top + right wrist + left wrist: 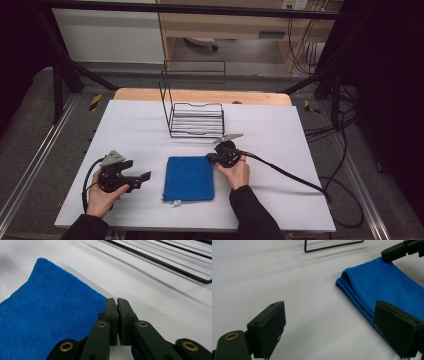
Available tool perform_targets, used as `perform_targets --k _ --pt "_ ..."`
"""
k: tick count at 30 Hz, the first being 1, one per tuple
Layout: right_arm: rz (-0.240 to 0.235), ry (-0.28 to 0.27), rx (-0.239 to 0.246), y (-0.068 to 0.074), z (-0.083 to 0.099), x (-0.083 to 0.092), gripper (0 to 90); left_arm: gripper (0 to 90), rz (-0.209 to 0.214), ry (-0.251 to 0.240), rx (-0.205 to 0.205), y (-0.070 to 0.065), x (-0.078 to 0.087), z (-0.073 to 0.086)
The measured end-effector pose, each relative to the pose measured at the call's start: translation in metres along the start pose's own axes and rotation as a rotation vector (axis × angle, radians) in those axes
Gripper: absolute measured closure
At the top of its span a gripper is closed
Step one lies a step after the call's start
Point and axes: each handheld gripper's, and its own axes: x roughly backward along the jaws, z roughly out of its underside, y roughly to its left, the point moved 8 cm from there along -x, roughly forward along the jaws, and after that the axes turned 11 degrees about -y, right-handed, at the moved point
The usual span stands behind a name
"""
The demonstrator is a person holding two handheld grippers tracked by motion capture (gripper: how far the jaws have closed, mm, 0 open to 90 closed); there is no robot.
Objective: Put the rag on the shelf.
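Item 1. Left gripper (145, 177): near the table's (125, 125) front-left corner, held in the left hand (102, 197). Jaws spread wide with nothing between them; they point toward the cloth's left edge, just short of it.

Item 2. Blue cloth (189, 178): folded, lying flat on the table at front centre, between the two grippers. It is nearly square, its slightly longer side running from the front edge toward the back; the folded layers show along its left edge in the left gripper view (384, 285).

Item 3. Right gripper (210, 158): at the cloth's far right corner, held in the right hand (234, 172). Jaws pressed together (117, 305) on the corner of the cloth (50, 315); the pinch looks thin, taking in only the very edge.

Item 4. Wire rack (196, 120): black, standing toward the table's back edge, beyond the cloth and apart from it.

Note: the right gripper is on the cloth; the left is close to the opposite edge, and judged free to take it.
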Motion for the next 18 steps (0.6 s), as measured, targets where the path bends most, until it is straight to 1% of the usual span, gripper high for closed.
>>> perform_targets --k 2,6,8,9,10,11,12,13,14,15,16,17,18 --pt "0.014 0.007 0.008 -0.002 0.001 0.002 87.6 11.6 0.002 -0.006 -0.010 -0.002 -0.002 -0.005" --pt "0.034 0.032 0.008 -0.005 0.006 0.004 86.9 13.5 0.007 -0.014 -0.016 -0.008 -0.010 -0.016" --pt "0.039 0.022 0.027 -0.005 0.006 0.003 85.3 15.1 -0.001 -0.005 -0.022 -0.009 -0.016 -0.021" --pt "0.038 0.017 0.028 -0.004 0.006 0.004 82.1 16.0 0.000 0.000 -0.023 -0.009 -0.020 -0.024" --pt "0.028 -0.017 0.033 -0.004 0.002 0.007 74.1 18.0 0.000 0.005 -0.027 -0.009 -0.024 -0.027" --pt "0.019 -0.042 0.032 -0.004 0.000 0.008 69.2 19.1 -0.004 0.010 -0.026 -0.010 -0.028 -0.029" --pt "0.012 -0.061 0.031 -0.005 -0.001 0.010 65.5 20.7 -0.005 0.013 -0.025 -0.011 -0.033 -0.032" --pt "0.012 -0.061 0.031 -0.005 -0.001 0.010 65.5 20.7 -0.001 0.018 -0.028 -0.012 -0.038 -0.033" --pt "0.002 -0.093 0.037 -0.007 -0.004 0.015 55.9 23.3 -0.002 0.022 -0.026 -0.014 -0.043 -0.035" --pt "0.002 -0.100 0.036 -0.008 -0.005 0.018 52.1 25.5 -0.004 0.027 -0.022 -0.015 -0.048 -0.036" --pt "0.002 -0.100 0.036 -0.008 -0.005 0.018 52.1 25.5 -0.008 0.030 -0.023 -0.016 -0.054 -0.036" --pt "-0.001 -0.109 0.039 -0.009 -0.005 0.021 48.0 28.0 -0.010 0.042 -0.023 -0.018 -0.059 -0.036" --pt "-0.012 -0.122 0.019 -0.009 -0.006 0.027 42.9 32.7 -0.013 0.056 -0.029 -0.018 -0.063 -0.035"
